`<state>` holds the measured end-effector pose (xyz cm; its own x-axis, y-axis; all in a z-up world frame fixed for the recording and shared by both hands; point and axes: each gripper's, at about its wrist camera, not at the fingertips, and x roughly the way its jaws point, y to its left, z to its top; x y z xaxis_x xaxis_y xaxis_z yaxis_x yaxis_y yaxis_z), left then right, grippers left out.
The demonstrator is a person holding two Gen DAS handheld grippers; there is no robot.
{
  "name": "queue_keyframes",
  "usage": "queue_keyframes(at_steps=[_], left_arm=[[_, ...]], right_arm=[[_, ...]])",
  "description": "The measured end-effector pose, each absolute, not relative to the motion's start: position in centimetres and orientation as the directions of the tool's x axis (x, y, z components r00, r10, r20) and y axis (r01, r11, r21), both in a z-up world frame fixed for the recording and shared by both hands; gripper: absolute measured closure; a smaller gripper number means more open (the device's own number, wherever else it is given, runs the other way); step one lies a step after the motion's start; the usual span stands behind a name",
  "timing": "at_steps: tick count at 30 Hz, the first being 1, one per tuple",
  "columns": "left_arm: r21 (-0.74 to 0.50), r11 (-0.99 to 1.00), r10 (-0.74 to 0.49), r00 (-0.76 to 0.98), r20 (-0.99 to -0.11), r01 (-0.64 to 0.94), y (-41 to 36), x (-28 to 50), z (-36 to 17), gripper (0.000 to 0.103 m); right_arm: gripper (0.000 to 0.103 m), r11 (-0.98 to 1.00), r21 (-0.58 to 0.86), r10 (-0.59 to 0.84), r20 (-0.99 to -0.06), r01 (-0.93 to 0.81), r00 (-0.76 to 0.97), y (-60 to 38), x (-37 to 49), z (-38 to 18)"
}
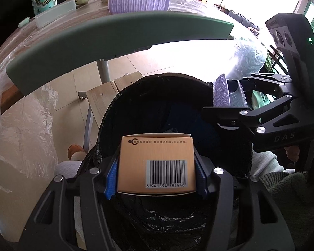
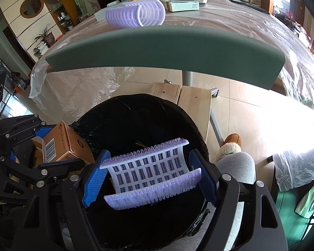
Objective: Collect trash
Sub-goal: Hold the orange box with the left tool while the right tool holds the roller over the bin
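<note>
Pale floor tiles and a plastic-covered table (image 1: 41,48) frame our left wrist view, where our left gripper (image 1: 157,167) clamps a tan barcoded box (image 1: 157,165) between its blue pads over the black-lined bin (image 1: 119,108). From the right wrist view, our right gripper (image 2: 149,177) pinches a purple hair roller piece (image 2: 150,171) by its ends above the same bin (image 2: 125,113), while another roller (image 2: 136,13) lies on the table (image 2: 219,16).

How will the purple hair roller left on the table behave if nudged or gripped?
The hair roller is a cylinder lying on its side on the plastic-covered table, so it would probably roll. Its slotted, hollow shell looks light and likely flexes under pressure. Its bristly surface should resist slipping.
</note>
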<state>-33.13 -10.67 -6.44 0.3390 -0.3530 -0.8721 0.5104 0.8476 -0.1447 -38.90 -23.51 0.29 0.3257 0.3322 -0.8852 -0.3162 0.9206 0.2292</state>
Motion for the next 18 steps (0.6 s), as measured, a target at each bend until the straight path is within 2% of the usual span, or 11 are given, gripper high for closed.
queue_keyframes(at_steps=[18], left_arm=[[-0.122,0.855,-0.32,0.328,-0.889,0.504,-11.2,-32.7,-7.9,0.045]], right_arm=[[0.026,0.929,0.241,0.325,-0.894,-0.281,0.308,-23.8,-38.1,-1.4]])
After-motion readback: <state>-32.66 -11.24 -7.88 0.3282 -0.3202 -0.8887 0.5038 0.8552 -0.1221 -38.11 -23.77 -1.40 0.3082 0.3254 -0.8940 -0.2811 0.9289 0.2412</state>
